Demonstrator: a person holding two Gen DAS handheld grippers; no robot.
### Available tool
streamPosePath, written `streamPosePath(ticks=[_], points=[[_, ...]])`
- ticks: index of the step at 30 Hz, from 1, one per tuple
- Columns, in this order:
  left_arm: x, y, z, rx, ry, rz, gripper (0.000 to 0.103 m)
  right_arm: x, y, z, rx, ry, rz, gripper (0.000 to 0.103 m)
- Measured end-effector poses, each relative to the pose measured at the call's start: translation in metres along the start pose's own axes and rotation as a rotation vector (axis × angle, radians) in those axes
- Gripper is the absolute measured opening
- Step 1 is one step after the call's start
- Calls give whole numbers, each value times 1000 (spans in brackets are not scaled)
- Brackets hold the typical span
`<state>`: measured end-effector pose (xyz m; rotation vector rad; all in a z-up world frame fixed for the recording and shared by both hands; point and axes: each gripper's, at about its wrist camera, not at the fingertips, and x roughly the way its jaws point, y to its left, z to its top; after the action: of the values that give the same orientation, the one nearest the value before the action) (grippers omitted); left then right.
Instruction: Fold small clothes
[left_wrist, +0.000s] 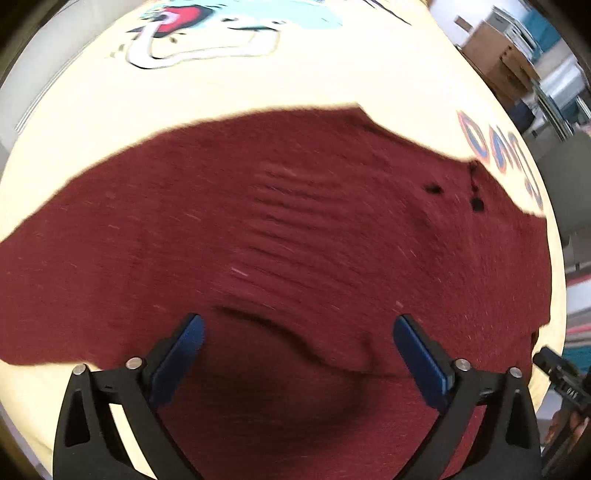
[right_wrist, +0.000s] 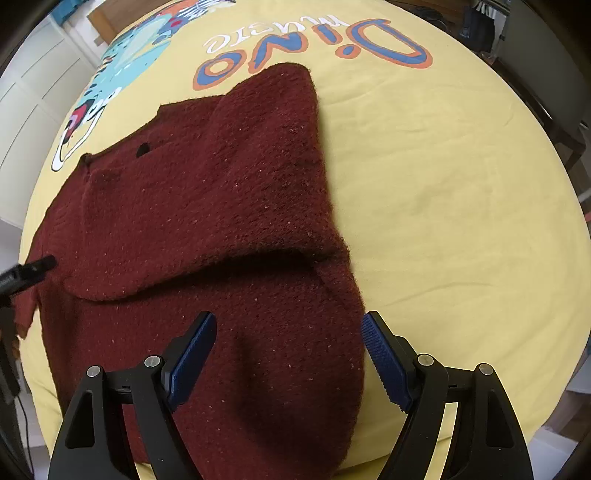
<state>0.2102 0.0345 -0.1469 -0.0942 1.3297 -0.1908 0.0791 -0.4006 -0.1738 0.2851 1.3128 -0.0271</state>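
Your maroon knit sweater (right_wrist: 207, 206) lay part-folded on the yellow dino sheet (right_wrist: 443, 184); both the left gripper (left_wrist: 297, 328) and right gripper (right_wrist: 288, 325) hung over it spread wide, holding nothing; looked soft, floppy, fairly thick, so I'd pinch the side edge.

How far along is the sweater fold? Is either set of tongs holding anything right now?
Done: one sleeve is folded across the maroon sweater, which lies on the yellow sheet. In hand: nothing. The left tongs and right tongs both stand open above the knit, gripping no fabric. Left: the sweater is spread wide in the left wrist view, so further folds into a compact bundle look likely.
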Motion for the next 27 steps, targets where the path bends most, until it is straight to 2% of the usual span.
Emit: streamPosePath(ticks=[4,8,11,13,14,16,18,19,23,25,27], points=[[1,16,26,18,6,21,102,3,3,-1,0,2,2,82],[23,0,40,15,38,33,98,6,7,-3,-7,12,-1,82],[47,-9,50,20,87,70,79,6,6,-3,-14,20,-9,82],[56,-15,51,37,113,103,78,6,5,-2,-16,22,-14,82],[57,-20,50,54,108,115,73,6,3,-2,-13,21,-19,82],[56,-24,47,77,104,97,53,6,-1,-1,-6,20,-26,82],[51,-26,43,90,94,62,21,7,-6,0,4,20,-31,82],[51,-29,42,94,92,49,15,7,-9,0,11,20,-33,82],[43,-41,42,135,49,39,9,7,-17,0,35,18,-32,82],[14,-18,39,66,3,-18,9,6,-18,1,32,17,-36,82],[-2,-3,40,29,-28,-45,9,4,-20,4,25,16,-45,82]])
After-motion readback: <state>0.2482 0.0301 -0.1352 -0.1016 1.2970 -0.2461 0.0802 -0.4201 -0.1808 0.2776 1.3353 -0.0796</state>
